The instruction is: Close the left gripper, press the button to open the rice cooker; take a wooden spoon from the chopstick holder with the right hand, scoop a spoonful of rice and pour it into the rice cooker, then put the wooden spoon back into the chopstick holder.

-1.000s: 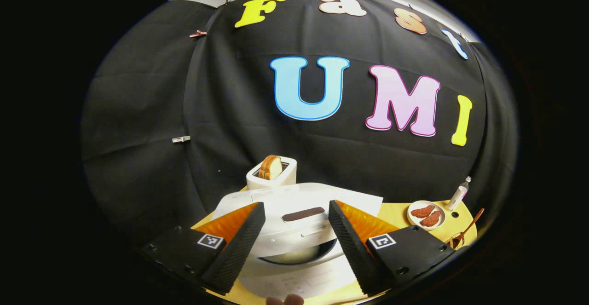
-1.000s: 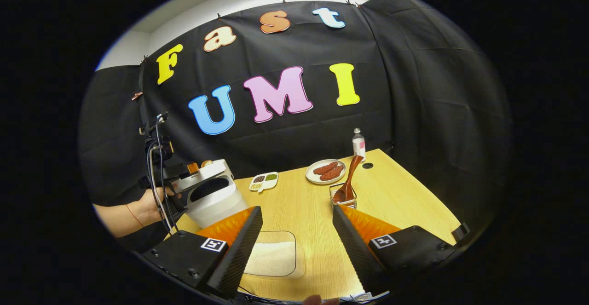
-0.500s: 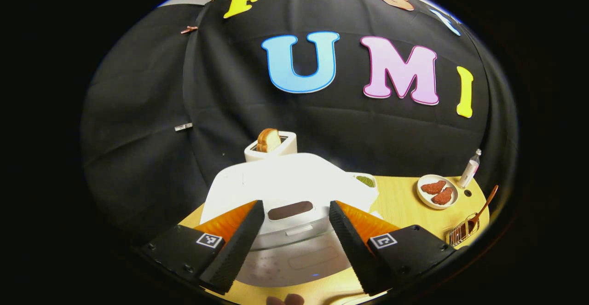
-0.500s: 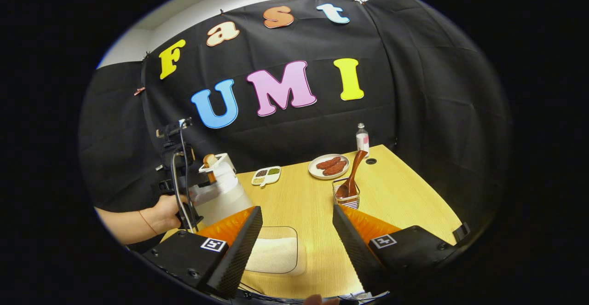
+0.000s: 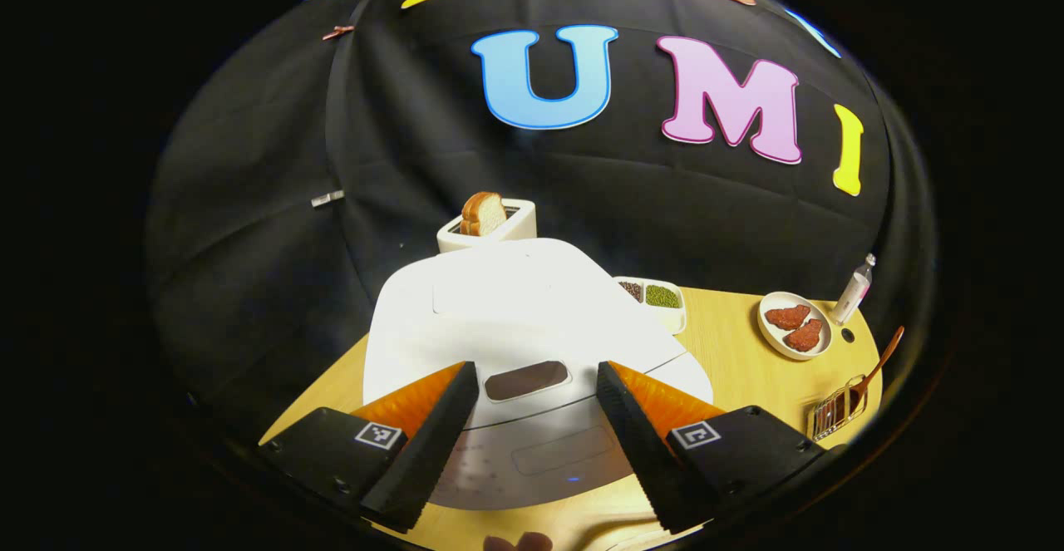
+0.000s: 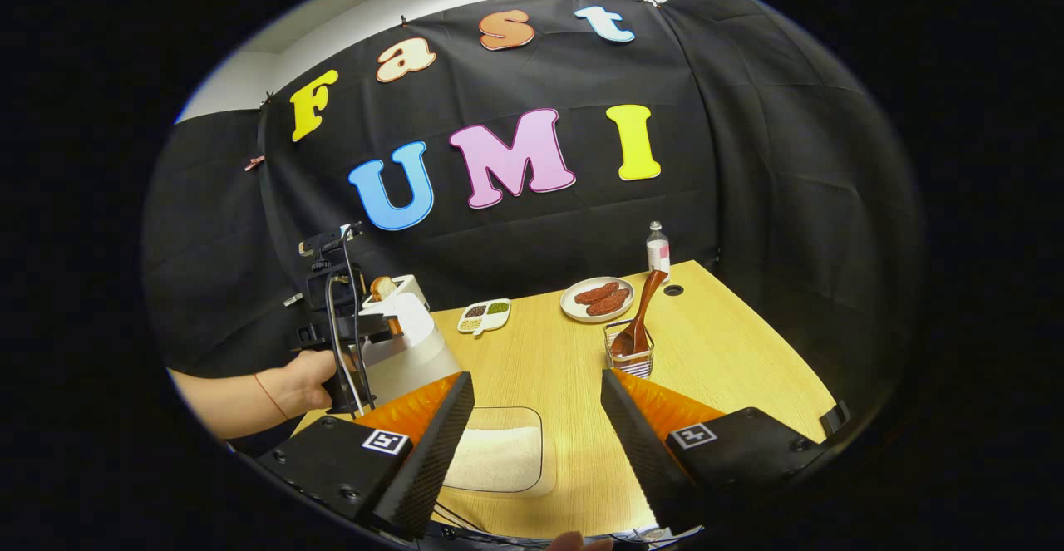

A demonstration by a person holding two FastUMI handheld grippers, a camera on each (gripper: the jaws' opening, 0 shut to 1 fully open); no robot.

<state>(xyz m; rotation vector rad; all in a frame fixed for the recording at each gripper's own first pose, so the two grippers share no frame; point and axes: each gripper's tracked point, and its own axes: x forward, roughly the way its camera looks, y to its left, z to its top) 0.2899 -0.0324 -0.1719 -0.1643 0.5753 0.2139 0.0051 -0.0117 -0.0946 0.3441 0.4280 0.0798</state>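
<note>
White rice cooker lid down, wooden spoon upright — in chopstick holder

Both grippers: black bodies, square fiducial tag and screws on each finger mount. Left gripper carries dangling cables. Hand holding it wears, probably, a thin red wrist string.

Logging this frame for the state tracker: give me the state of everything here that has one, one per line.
rice cooker: lid shut
left gripper: open, above the cooker's front
right gripper: open, holding nothing
wooden spoon: standing in the chopstick holder, leaning
rice tray: holds rice, on the table
toaster: bread sticking up from the slot
bottle: upright
</note>
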